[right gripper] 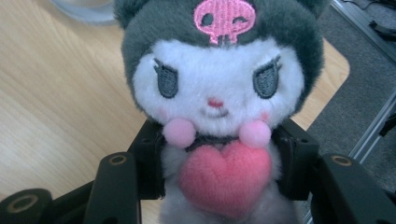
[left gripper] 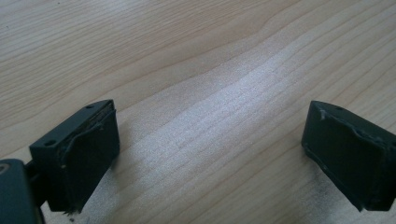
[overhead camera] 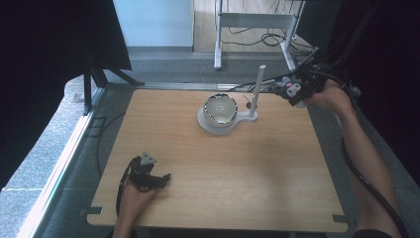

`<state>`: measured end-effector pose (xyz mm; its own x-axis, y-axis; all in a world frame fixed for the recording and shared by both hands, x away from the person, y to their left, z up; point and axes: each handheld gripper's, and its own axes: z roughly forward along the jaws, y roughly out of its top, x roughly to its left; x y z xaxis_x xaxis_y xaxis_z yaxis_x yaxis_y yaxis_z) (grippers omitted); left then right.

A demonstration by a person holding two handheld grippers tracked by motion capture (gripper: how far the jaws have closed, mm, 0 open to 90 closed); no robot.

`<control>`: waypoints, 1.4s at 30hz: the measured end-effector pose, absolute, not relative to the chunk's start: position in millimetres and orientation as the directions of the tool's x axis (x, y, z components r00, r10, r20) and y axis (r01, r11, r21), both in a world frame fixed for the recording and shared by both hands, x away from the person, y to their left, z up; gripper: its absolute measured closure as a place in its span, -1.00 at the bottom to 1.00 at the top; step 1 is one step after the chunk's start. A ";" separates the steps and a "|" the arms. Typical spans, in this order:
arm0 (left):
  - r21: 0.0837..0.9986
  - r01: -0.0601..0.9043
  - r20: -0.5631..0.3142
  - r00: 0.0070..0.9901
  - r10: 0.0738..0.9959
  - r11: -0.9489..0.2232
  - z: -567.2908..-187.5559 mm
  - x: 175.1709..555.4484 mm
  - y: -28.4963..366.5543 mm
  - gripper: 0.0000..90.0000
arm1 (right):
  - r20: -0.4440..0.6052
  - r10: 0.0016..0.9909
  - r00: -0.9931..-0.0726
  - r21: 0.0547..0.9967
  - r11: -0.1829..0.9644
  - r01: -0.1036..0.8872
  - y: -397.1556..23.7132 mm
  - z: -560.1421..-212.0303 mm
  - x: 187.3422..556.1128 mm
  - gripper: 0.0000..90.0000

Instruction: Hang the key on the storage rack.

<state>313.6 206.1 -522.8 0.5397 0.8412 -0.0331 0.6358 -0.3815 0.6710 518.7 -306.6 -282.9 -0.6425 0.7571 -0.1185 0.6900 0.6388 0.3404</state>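
Light wood-grain tabletop (overhead camera: 277,178), rounded corners, grey floor around it.

Near edge, left: left hand-held gripper (overhead camera: 157,178) lying low on the tabletop, gripped by the person's left hand (overhead camera: 132,194). Jaws spread wide apart, nothing between them; in the left gripper view bare wood lies between the two black pads (left gripper: 88,154).

Middle, toward the far side: white stand (overhead camera: 216,124) with a round base carrying a dark-rimmed bowl (overhead camera: 221,109); an upright white post (overhead camera: 257,89) rises from its side tab.

Far right corner: right hand-held gripper (overhead camera: 292,90), held by the person's right hand (overhead camera: 331,96), just beside the post. Jaws clamped on the body of a plush toy (right gripper: 217,102): grey hood with pink skull, white face, pink heart at the chest. The toy hangs over the tabletop's far corner.
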 end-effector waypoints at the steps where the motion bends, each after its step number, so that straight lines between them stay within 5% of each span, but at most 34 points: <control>1: 0.671 0.636 -0.034 0.541 0.841 -0.382 -522.7 313.6 206.2 -0.91 | -0.121 0.761 -0.638 0.345 0.635 0.692 -306.6 -281.2 520.2 0.03; 26: 0.671 0.636 -0.034 0.541 0.840 -0.382 -522.7 313.6 206.2 -0.91 | -0.112 0.746 -0.656 0.405 0.637 0.656 -275.5 -271.9 532.5 0.03; 42: 0.673 0.635 -0.032 0.538 0.842 -0.380 -523.0 313.6 206.0 -0.91 | -0.065 0.718 -0.694 0.346 0.668 0.659 -263.4 -313.0 530.0 0.02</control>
